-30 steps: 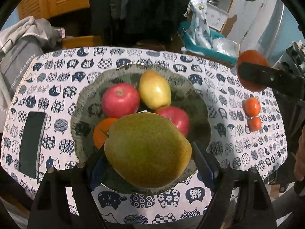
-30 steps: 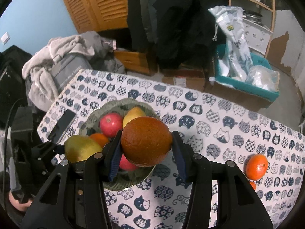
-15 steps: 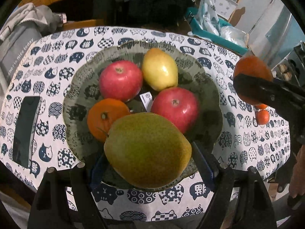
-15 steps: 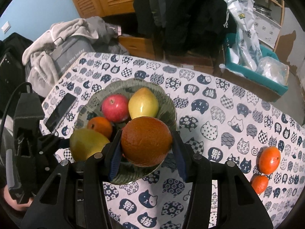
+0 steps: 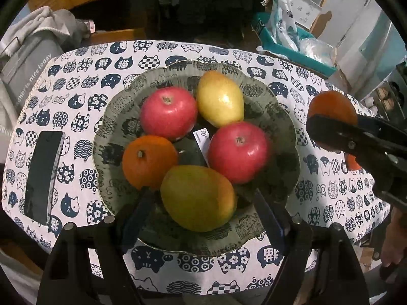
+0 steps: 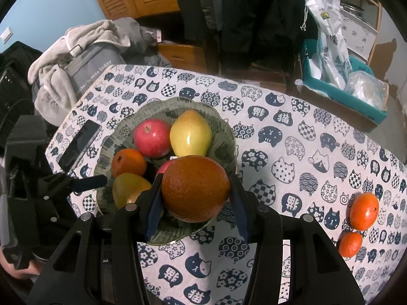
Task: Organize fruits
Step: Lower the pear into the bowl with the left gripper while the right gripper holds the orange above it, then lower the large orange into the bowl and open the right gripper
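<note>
left jaws: closing, spread clear of the green pear, now dropped into the bowl
right jaws: pinching the big orange, next in

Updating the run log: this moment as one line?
left gripper open around green pear in bowl | right gripper shut on large orange above bowl | two mandarins on tablecloth

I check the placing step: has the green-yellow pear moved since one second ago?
Yes. The pear has left the left gripper fingers and lies in the bowl, beside the orange.
</note>
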Demonstrator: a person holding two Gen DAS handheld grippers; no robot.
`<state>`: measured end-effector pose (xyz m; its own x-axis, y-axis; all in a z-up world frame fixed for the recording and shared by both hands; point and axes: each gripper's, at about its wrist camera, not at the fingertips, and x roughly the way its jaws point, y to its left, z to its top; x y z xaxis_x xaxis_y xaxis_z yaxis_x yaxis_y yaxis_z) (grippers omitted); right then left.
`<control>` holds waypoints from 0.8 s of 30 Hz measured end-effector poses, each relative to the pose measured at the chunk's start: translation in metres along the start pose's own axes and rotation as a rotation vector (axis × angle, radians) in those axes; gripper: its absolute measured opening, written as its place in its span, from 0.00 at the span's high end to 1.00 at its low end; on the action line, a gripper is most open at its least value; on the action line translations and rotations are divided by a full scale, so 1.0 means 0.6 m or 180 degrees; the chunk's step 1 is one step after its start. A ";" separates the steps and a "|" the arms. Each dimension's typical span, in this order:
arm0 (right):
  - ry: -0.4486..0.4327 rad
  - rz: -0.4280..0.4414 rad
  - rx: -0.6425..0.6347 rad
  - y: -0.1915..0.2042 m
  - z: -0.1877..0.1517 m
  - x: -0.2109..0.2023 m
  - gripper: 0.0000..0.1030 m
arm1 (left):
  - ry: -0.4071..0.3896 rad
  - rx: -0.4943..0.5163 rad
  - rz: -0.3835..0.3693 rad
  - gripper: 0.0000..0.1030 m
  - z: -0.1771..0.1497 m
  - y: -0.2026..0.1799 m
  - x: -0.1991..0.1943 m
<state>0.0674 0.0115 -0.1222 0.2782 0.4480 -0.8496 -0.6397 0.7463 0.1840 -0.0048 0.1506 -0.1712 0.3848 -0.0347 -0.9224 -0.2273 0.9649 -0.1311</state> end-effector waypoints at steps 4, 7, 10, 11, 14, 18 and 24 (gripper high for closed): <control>-0.0007 -0.0004 0.0024 -0.005 0.006 0.005 0.53 | -0.0109 -0.0066 -0.0021 0.20 0.009 0.007 -0.016; -0.0005 -0.0005 0.0016 -0.007 0.013 0.011 0.53 | -0.0215 -0.0163 -0.0041 0.20 0.018 0.018 -0.030; 0.0012 -0.0013 0.0004 -0.008 0.022 0.022 0.53 | -0.0319 -0.0262 -0.0004 0.20 0.027 0.034 -0.039; 0.0028 -0.0019 -0.0001 -0.010 0.025 0.028 0.53 | -0.0347 -0.0291 0.0009 0.20 0.031 0.039 -0.042; 0.0068 -0.0038 -0.0001 -0.015 0.031 0.043 0.53 | -0.0420 -0.0399 0.0033 0.20 0.040 0.057 -0.046; 0.0127 -0.0056 0.0008 -0.020 0.038 0.067 0.53 | -0.0485 -0.0525 0.0049 0.20 0.047 0.076 -0.047; 0.0233 -0.0032 0.0000 -0.023 0.042 0.099 0.53 | -0.0463 -0.0586 0.0050 0.20 0.047 0.086 -0.039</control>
<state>0.1111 0.0402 -0.1627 0.2315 0.4033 -0.8853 -0.6371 0.7506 0.1753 -0.0001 0.2084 -0.1462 0.5017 0.0307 -0.8645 -0.3886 0.9009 -0.1935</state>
